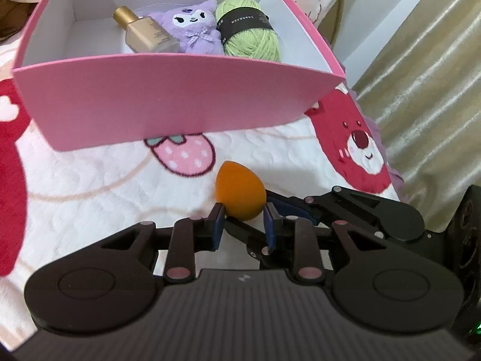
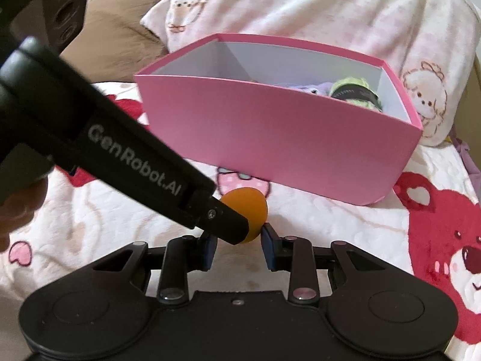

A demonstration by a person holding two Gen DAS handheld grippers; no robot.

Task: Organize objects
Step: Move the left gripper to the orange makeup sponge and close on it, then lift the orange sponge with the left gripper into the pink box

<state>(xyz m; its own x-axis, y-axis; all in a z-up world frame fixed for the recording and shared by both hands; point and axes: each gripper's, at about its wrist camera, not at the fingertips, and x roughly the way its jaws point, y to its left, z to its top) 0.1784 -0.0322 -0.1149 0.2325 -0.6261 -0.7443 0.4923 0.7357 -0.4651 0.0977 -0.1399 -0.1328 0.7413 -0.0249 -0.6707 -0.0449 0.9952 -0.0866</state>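
Observation:
An orange egg-shaped makeup sponge (image 1: 239,191) hangs just above the blanket, in front of the pink box (image 1: 180,99). My left gripper (image 1: 245,215) is shut on its lower end, blue pads pressing both sides. The right gripper's fingers (image 1: 300,206) reach in from the right to the same sponge. In the right wrist view the sponge (image 2: 251,206) sits between the pads of my right gripper (image 2: 239,237), which is shut on it. The left gripper's finger (image 2: 222,219) crosses in front. The box (image 2: 270,138) holds a foundation bottle (image 1: 147,34), a purple plush (image 1: 192,27) and green yarn (image 1: 249,30).
A fleece blanket (image 1: 90,186) with red bears and a pink strawberry covers the bed. A beige curtain (image 1: 427,96) hangs at the right. Patterned pillows (image 2: 300,6) and a brown cushion (image 2: 114,30) lie behind the box. A hand (image 2: 18,210) shows at the left edge.

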